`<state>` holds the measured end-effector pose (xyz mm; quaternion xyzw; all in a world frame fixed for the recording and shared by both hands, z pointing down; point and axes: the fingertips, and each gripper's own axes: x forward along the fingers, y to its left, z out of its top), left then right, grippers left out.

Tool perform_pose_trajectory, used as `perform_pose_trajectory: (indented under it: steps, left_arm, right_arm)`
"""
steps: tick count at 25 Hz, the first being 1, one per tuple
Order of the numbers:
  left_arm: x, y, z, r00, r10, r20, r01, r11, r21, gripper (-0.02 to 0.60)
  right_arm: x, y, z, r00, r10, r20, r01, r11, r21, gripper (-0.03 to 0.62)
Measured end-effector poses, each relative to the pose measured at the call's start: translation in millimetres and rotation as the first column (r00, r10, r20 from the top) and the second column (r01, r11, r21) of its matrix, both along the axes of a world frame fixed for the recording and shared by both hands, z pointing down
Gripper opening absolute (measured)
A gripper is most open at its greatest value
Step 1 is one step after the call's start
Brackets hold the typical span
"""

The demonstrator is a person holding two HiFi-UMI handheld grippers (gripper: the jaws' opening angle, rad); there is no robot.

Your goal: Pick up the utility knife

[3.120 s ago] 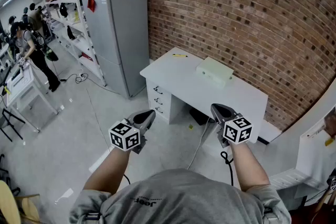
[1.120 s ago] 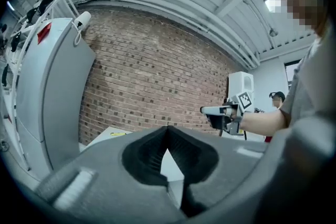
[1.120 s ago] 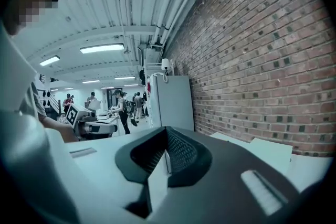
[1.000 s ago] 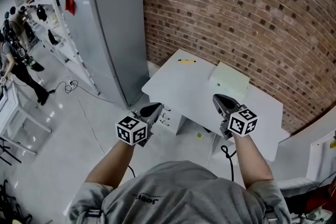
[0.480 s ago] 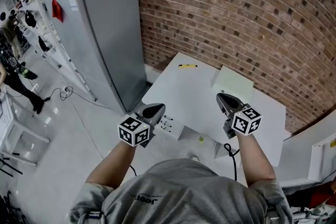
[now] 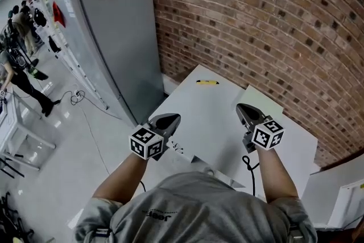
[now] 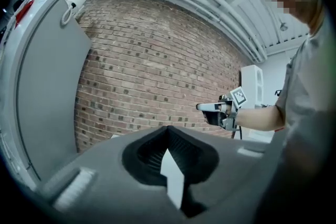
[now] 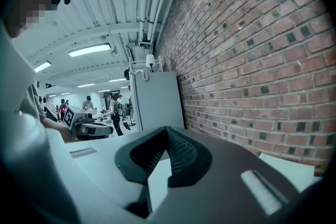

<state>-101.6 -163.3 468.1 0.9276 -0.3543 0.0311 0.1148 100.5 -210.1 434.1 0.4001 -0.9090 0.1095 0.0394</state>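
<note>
Holding left gripper [image 6: 170,119] and right gripper [image 6: 244,110] out over the near side of the white table [image 6: 210,116], both pairs of jaws pressed together with nothing between them. Noting the yellow utility knife [image 6: 206,82] lying flat by the table's far edge near the brick wall [image 6: 256,20], well ahead of both tips and roughly between them, touching neither.

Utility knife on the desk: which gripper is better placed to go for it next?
Right, narrowly. The utility knife lies at the far edge of the table, between both grippers; the right gripper looks slightly nearer than the left gripper. Both are shut and empty.
</note>
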Motion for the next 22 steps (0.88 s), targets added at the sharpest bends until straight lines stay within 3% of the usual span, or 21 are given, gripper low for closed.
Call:
perform_pose_trajectory:
  steps: [6,11,17,22]
  left_arm:
    - [50.8,-71.7,8.3,0.995,-0.101,0.009,0.101,0.995,-0.018,-0.001]
    - [78.3,-110.8,11.4,0.991,-0.133,0.01,0.133,0.99,-0.037,-0.001]
    - [70.5,-142.8,9.5,0.992,-0.124,-0.023,0.123,0.991,-0.044,-0.002]
    - [50.1,-160.6,4.4,0.998,-0.052,-0.033,0.051,0.998,-0.028,0.0]
  right_arm:
    - [36.5,-77.6,3.0,0.995,-0.095,-0.006,0.095,0.995,0.005,0.009]
    - [51.0,-120.4,10.1,0.988,-0.148,-0.034,0.149,0.989,0.021,0.009]
    - [44.8,-151.0,20.8,0.991,-0.127,-0.03,0.128,0.992,0.009,0.009]
    - [26.7,-162.2,18.9,0.997,-0.063,-0.05,0.064,0.998,0.014,0.009]
